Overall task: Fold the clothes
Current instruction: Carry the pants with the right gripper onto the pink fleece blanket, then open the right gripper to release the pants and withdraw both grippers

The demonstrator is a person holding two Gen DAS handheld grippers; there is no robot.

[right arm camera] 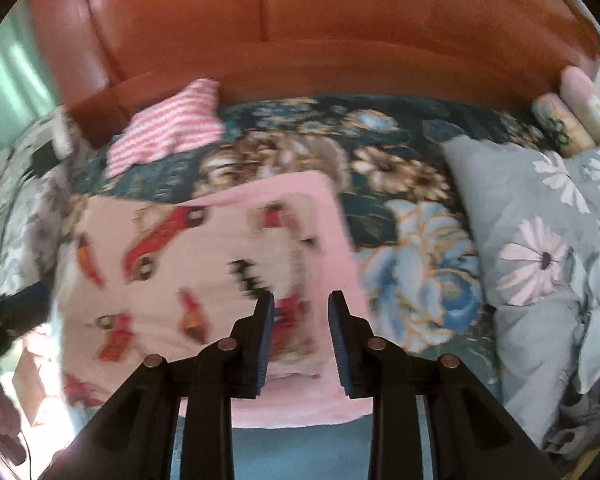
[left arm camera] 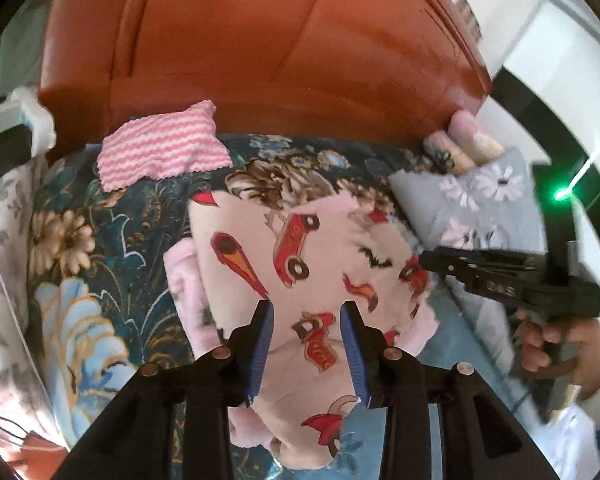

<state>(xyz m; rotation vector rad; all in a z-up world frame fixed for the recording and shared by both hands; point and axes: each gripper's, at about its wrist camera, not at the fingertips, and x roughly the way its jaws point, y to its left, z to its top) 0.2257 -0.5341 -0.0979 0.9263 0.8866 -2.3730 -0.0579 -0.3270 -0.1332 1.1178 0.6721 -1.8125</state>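
The pink garment point(left arm camera: 300, 264), printed with red cars and flames, lies on the bed's dark floral bedspread point(left arm camera: 84, 248), partly folded, with a fluffy pink edge showing along its left side. The left tool point(left arm camera: 306, 312) hovers above the garment's near half with its blue pads point(left arm camera: 262, 344) parted, nothing pinched between them, the cloth visible through the gap. Over on the right of that view, the right tool point(left arm camera: 424, 260) reaches in at the garment's right edge, held by a hand point(left arm camera: 560, 344) in a white sleeve. From its own blurred camera, the right tool point(right arm camera: 300, 300) has its pads a little apart over the garment's point(right arm camera: 204, 264) right corner; I can't tell whether they touch the fabric. Behind, a pink-and-white striped cloth point(left arm camera: 160, 148) sits folded against the orange headboard point(left arm camera: 268, 40), and a grey daisy pillow point(right arm camera: 540, 240) rests well off to the right.
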